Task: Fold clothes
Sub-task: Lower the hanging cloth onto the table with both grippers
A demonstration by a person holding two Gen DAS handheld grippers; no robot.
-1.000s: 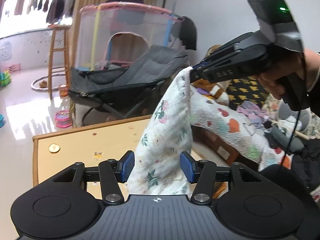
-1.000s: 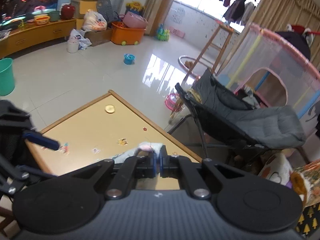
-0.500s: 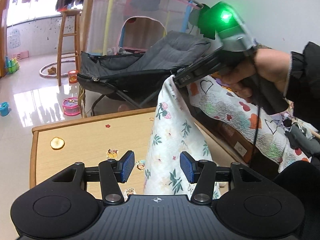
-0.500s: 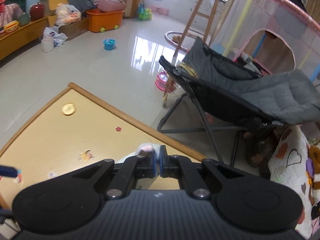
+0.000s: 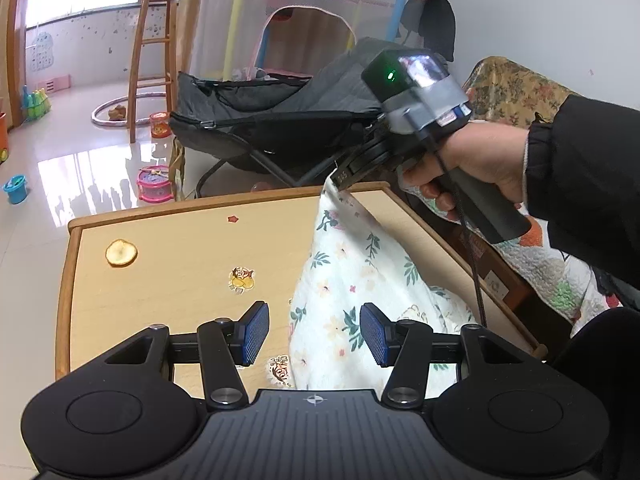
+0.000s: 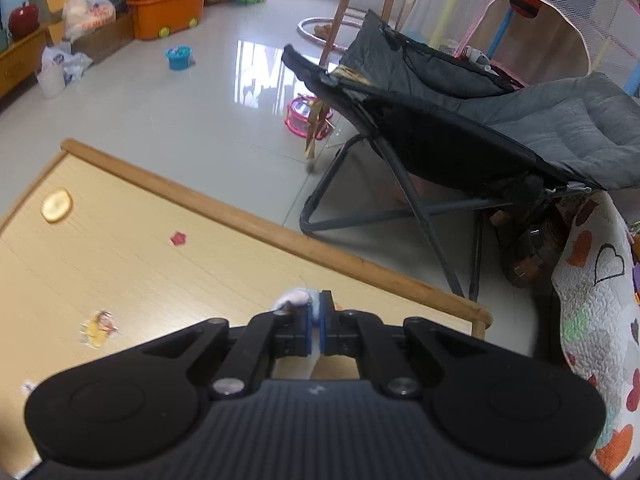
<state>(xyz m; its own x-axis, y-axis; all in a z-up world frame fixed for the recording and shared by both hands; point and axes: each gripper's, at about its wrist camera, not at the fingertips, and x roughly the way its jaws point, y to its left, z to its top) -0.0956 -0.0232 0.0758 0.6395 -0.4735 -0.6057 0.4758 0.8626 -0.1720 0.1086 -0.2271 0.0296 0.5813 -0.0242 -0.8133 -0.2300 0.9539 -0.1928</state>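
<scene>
I log: floral cloth point(image 5: 352, 280), soft, nubbly weave; table point(image 5: 168, 248), pale matt wood-grain top, rounded wooden rim; left gripper point(image 5: 314, 334), matt black plastic, ribbed blue pads; floor point(image 6: 168, 112), glossy tile; lounge chair point(image 6: 500, 120), grey quilted fabric.
</scene>
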